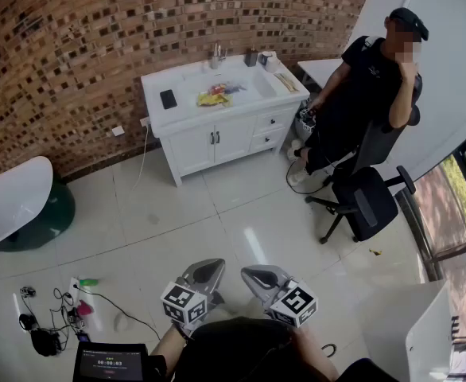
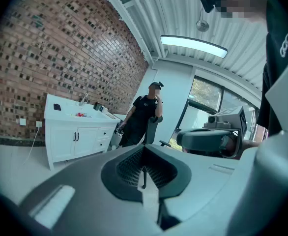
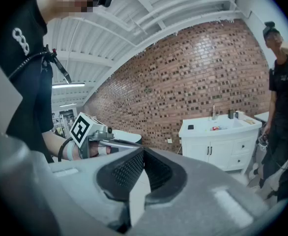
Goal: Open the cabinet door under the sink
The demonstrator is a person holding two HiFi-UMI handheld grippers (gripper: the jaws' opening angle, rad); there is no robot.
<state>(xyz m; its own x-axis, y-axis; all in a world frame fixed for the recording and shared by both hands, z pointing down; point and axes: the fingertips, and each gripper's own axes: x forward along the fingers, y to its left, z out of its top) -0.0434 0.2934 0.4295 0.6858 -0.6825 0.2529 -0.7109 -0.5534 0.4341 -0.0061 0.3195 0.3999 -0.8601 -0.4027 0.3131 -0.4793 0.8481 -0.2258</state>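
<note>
While the left tongs and right tongs hang closed and empty at bottom centre, the cabinet door under the sink stands shut at upper centre, well apart from them.

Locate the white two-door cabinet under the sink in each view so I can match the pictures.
Head view: the white two-door cabinet is upper centre, far across the floor.
Left gripper view: left of centre, at mid-height.
Right gripper view: right of centre, just below mid-height.
Shared landmark: the red brick wall directly behind it in all three views.
</note>
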